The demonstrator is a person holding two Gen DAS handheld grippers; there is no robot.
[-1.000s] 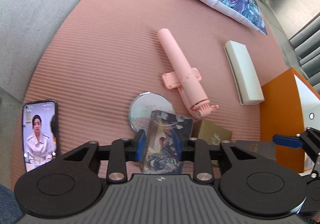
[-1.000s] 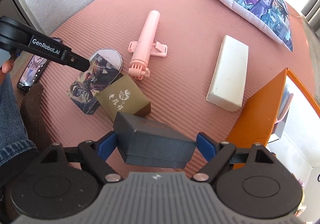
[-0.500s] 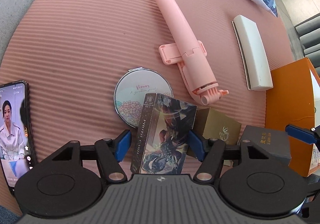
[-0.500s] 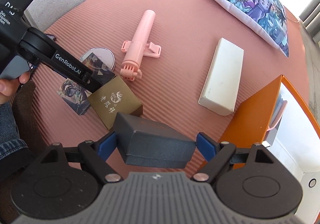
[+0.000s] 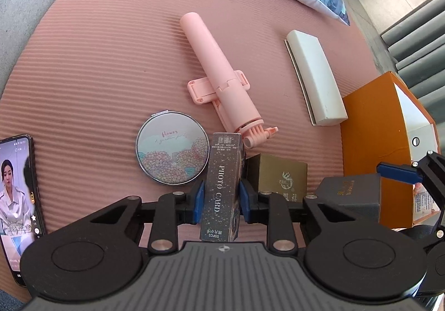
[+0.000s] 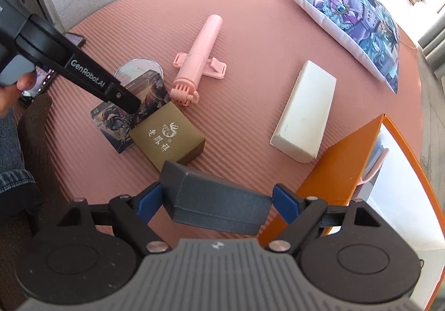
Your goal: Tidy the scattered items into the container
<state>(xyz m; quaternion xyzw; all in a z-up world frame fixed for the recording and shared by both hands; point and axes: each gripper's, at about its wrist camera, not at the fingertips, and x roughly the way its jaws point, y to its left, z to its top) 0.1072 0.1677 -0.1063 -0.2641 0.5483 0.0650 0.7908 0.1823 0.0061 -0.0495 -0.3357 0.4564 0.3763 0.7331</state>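
My left gripper (image 5: 221,201) is shut on a dark photo card box (image 5: 222,186), held on its narrow sides and tipped up on edge; it also shows in the right wrist view (image 6: 133,108). My right gripper (image 6: 218,199) is shut on a dark grey box (image 6: 217,204), held above the mat beside the orange container (image 6: 350,161); this box shows at the right of the left wrist view (image 5: 351,194). A gold box (image 6: 168,137), a round floral mirror (image 5: 172,147), a pink selfie stick (image 5: 222,80) and a white case (image 6: 304,113) lie on the pink mat.
A phone (image 5: 18,199) with a lit screen lies at the mat's left edge. A printed cushion (image 6: 350,13) lies at the far side. The orange container (image 5: 367,144) stands open at the right, with items inside. The person's leg (image 6: 16,161) is at the left.
My left gripper has closed on the photo card box and turned it up onto its narrow edge. My right gripper has moved the grey box toward the orange container.
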